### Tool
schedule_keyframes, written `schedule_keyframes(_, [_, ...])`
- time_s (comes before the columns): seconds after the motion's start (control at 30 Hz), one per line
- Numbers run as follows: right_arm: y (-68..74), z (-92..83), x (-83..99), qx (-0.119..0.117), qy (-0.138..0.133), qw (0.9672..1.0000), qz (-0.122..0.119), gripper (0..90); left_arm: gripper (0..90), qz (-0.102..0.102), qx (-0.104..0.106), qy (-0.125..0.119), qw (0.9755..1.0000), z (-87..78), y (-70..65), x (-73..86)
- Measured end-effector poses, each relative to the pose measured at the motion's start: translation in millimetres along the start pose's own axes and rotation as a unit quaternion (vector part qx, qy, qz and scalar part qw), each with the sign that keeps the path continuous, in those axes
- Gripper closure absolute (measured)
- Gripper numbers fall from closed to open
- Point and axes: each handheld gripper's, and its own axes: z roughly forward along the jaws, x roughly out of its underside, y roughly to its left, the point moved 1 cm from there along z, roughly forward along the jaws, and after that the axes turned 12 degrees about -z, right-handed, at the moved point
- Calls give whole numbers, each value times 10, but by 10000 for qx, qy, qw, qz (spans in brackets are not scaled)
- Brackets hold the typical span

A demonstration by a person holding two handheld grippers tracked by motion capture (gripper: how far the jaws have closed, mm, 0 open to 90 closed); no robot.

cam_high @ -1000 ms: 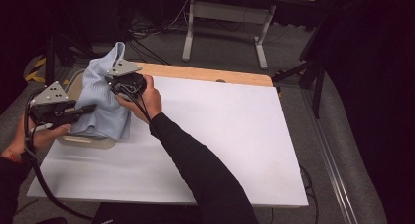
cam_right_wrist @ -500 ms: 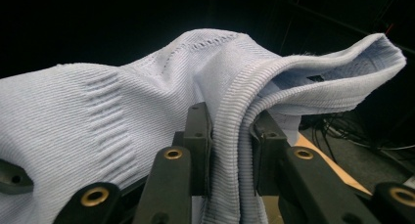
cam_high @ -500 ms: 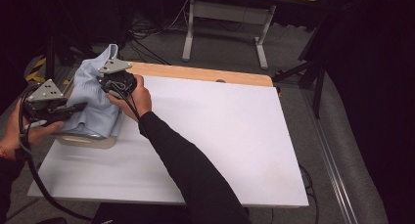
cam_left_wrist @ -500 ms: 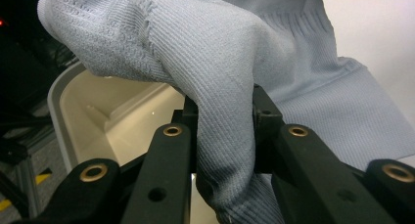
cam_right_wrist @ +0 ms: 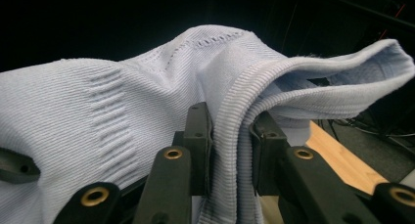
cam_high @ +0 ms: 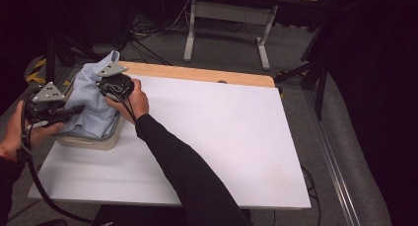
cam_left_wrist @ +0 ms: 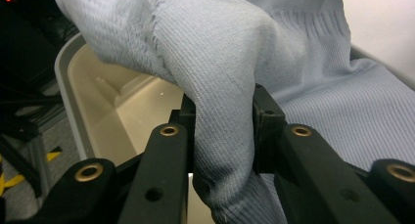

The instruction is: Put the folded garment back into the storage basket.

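A pale blue knitted garment (cam_high: pixel 93 100) hangs over a beige plastic bin (cam_high: pixel 91 139) at the left end of the white table. My left gripper (cam_high: pixel 74 110) is at the bin's left side, its jaws shut on a fold of the garment (cam_left_wrist: pixel 222 136), with the bin's inside (cam_left_wrist: pixel 117 121) below. My right gripper (cam_high: pixel 106 88) holds the garment's far upper edge, jaws pinched on a ribbed hem of the garment (cam_right_wrist: pixel 232 136).
The white table top (cam_high: pixel 212 132) stretches to the right of the bin, with a wooden strip (cam_high: pixel 197 74) along its far edge. A desk frame (cam_high: pixel 226 18) and cables lie on the floor beyond. A dark sleeve (cam_high: pixel 187 171) crosses the table's near side.
Both grippers have moved left and down with the garment, which now sags lower over the bin.
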Motion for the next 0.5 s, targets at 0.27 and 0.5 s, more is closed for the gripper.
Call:
schedule_keyframes(0.27, [24,128,154,-89,207,9996,140,732,665,-110,-170,136,9997,147,10,112])
schedule_keyframes(0.5, [55,151,210,-105,242,9995,197,730,604,-209,-248,202,9993,187,24,191])
